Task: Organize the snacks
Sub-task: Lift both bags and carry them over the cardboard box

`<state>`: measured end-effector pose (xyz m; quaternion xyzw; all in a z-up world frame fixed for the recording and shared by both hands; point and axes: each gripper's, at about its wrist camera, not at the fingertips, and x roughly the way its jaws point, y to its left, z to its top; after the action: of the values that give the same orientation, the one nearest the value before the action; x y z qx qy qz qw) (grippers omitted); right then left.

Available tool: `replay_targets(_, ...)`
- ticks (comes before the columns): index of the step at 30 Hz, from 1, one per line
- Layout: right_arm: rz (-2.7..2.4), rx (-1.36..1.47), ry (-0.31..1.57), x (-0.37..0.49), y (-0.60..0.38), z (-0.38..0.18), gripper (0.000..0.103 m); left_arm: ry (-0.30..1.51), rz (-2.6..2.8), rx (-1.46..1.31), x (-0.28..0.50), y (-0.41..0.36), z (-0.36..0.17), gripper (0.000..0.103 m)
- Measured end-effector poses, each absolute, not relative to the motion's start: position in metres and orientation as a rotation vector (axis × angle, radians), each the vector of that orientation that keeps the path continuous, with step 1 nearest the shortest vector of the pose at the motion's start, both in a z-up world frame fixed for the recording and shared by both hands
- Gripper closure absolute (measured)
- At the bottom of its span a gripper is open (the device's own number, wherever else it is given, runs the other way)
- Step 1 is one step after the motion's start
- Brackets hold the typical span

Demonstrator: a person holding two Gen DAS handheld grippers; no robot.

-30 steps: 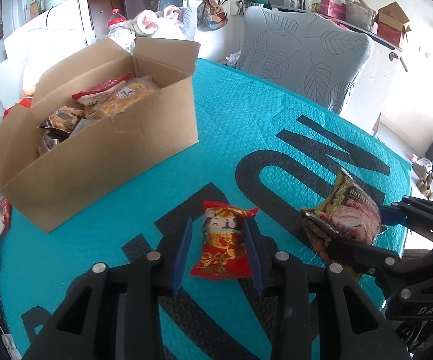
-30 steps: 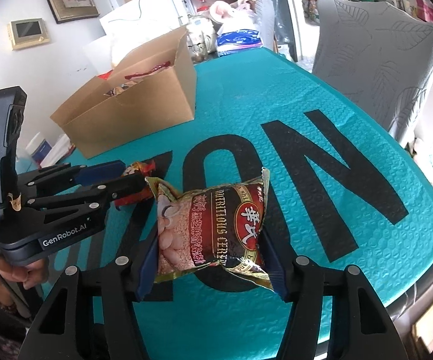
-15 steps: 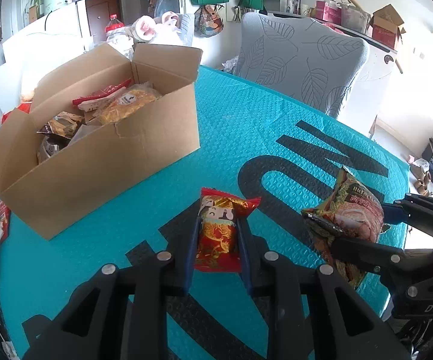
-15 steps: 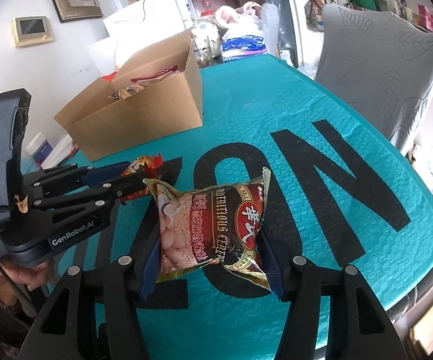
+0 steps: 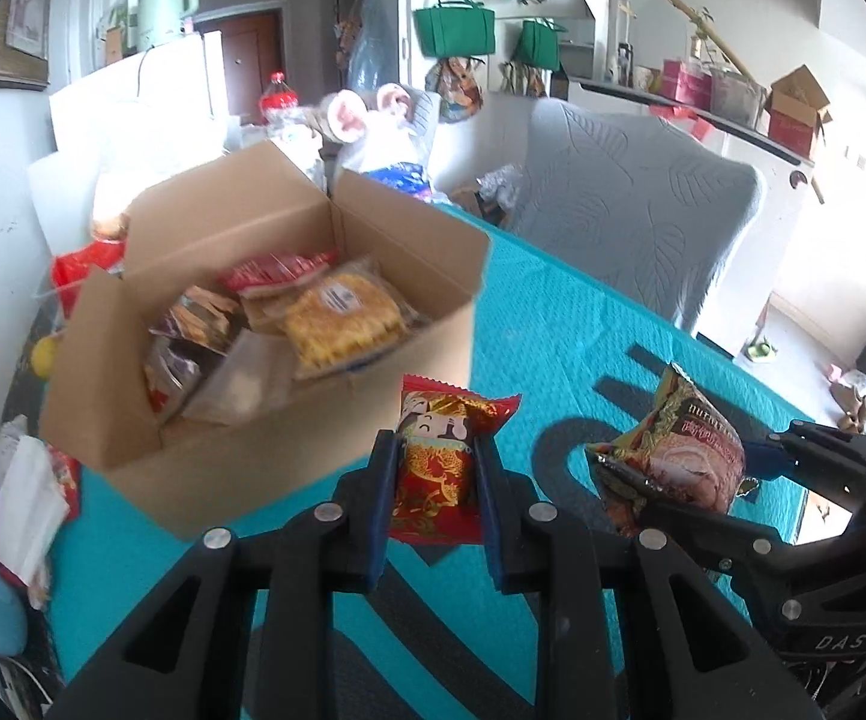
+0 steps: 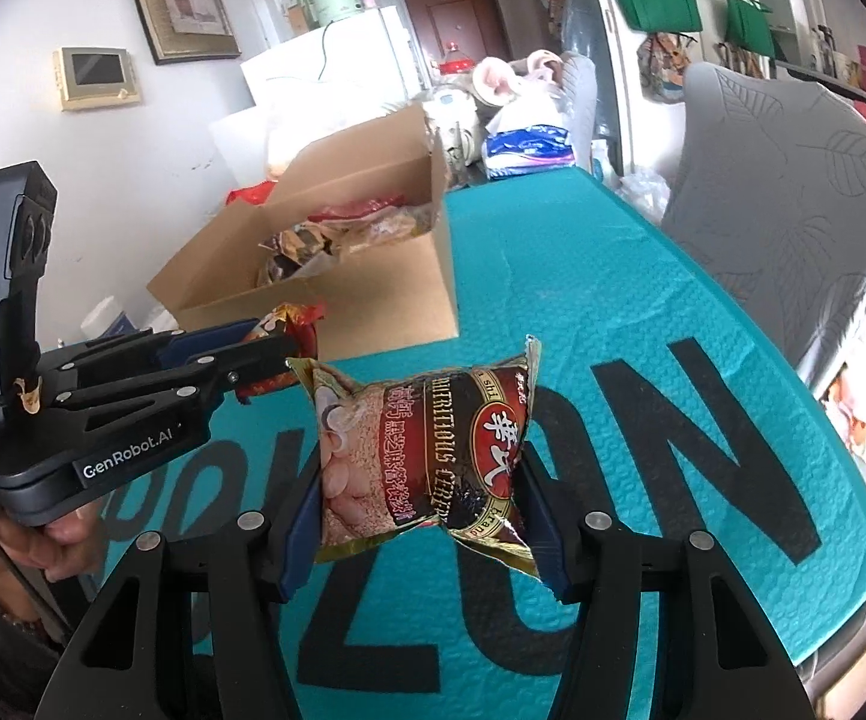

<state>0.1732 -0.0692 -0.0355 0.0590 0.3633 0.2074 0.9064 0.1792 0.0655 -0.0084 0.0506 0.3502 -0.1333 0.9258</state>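
Your left tool (image 5: 433, 474) is clamped on a small red and gold foil snack packet (image 5: 437, 468), held above the teal padded bench (image 5: 583, 324) just in front of the open brown cardboard box (image 5: 264, 372) of snacks. Your right tool (image 6: 417, 516) grips a dark red and brown foil cereal bag (image 6: 426, 456) by its sides, also lifted over the bench, beside the left tool.

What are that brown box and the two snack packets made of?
Box: matte brown corrugated cardboard, judging by its creased flaps. Red packet and dark cereal packet: probably glossy plastic or foil film, given their crinkled, shiny surfaces and crimped ends.
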Motion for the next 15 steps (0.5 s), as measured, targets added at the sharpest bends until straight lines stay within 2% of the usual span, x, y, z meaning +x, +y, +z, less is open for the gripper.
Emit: replay_targets(15, 0.532, 0.081, 0.660, 0.216, -0.018, 0.013, 0.045, 0.624, -0.195, 0.054, 0.205, 0.111, 0.032, 0.078)
